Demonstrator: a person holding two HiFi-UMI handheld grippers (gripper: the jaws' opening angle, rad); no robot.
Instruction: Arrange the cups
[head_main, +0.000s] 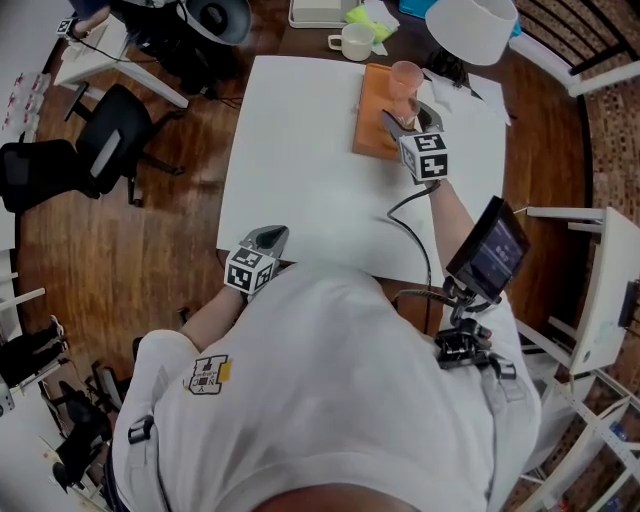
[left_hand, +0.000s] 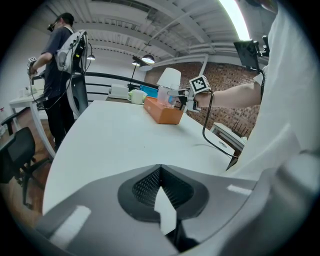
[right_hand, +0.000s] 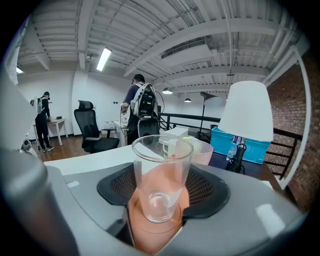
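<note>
A clear glass (right_hand: 161, 177) stands upright on an orange block (right_hand: 150, 230), and my right gripper (right_hand: 162, 195) is shut on it, one pad on each side of its lower half. Just behind the glass is a pink textured cup (right_hand: 204, 150). In the head view the right gripper (head_main: 405, 115) reaches over the orange block (head_main: 372, 125) at the table's far side, next to the pink cup (head_main: 406, 78). A white mug (head_main: 352, 42) sits beyond the block. My left gripper (head_main: 268, 238) rests shut and empty at the near table edge (left_hand: 161, 170).
A white lamp (head_main: 472, 28) and a blue crate (right_hand: 240, 145) stand behind the white table (head_main: 300, 170). Black office chairs (head_main: 110, 140) are on the wooden floor to the left. A person (left_hand: 60, 75) stands by another desk. A white rack (head_main: 600, 290) is at the right.
</note>
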